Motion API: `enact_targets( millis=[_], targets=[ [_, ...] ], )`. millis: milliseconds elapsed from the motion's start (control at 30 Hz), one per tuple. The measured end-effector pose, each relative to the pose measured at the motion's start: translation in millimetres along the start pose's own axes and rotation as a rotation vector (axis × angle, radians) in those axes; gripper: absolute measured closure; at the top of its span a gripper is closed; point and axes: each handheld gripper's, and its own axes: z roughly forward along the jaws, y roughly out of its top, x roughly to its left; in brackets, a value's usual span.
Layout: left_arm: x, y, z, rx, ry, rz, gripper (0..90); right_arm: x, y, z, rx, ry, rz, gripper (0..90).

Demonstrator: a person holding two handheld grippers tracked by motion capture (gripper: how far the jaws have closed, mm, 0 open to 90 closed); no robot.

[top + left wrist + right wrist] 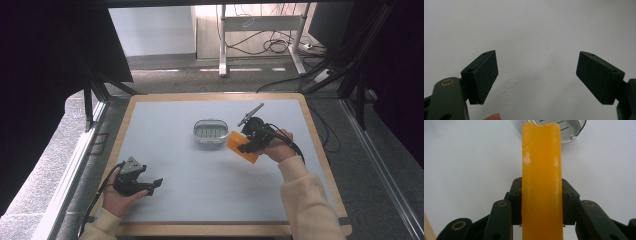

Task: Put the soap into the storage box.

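An orange bar of soap point(241, 146) is held just right of a small white soap dish point(210, 131) at the middle of the table. My right gripper point(248, 145) is shut on the bar. In the right gripper view the orange bar point(541, 182) stands upright between the jaws, and the dish's rim point(571, 130) shows just beyond the bar's far end. My left gripper point(154, 184) rests low at the front left of the table, open. In the left gripper view its pads point(485, 75) stand wide apart with only the pale table surface between them.
The table is a pale grey mat point(190, 175) with a wooden border point(215, 96). Beyond the far edge are a desk frame point(222, 45) and loose cables point(275, 45) on the floor. Black curtains hang on both sides.
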Motion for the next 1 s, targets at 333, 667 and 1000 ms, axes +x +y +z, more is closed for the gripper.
enact_targets(
  millis=[333, 667, 1000],
  targets=[
    [0.0, 0.0, -0.2, -0.003, 0.002, 0.000, 17.7, -5.5, 14.3, 2.0, -0.009, 0.003, -0.027, 61.8],
    [0.0, 0.3, -1.0, -0.010, -0.011, -0.005, 17.8, -13.7, 26.2, 9.0, -0.010, 0.010, -0.042, 61.8],
    [-0.2, 0.2, -0.5, -0.007, -0.006, -0.002, 17.8, -22.2, 34.2, 12.2, -0.012, 0.025, -0.048, 61.8]
  ],
)
